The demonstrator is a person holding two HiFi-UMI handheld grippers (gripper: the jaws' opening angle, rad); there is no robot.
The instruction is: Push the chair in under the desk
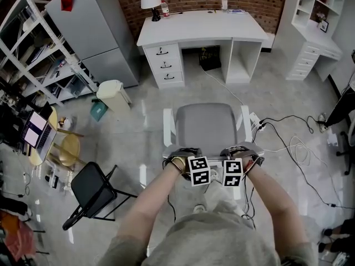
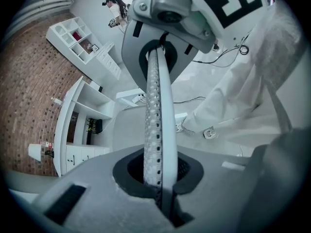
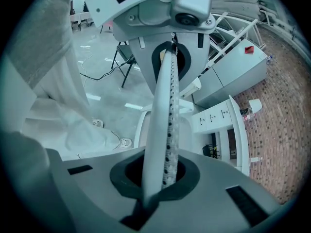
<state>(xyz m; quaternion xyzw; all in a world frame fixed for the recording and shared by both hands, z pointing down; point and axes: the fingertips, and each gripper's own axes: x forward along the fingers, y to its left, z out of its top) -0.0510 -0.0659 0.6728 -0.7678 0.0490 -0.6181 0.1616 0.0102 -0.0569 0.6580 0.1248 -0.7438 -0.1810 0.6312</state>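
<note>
The left hand-held gripper is clamped on the top edge of the chair back, its jaws closed tight on the thin perforated panel. The right hand-held gripper grips the same edge further right. The chair stands at the centre of the frame, facing the white table at upper centre, well apart from it.

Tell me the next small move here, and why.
Probably press both shut grippers forward against the backrest of the chair, easing it straight toward the opening under the desk: left gripper and right gripper sit at the backrest's top, fingers together, and the chair stands well short.
</note>
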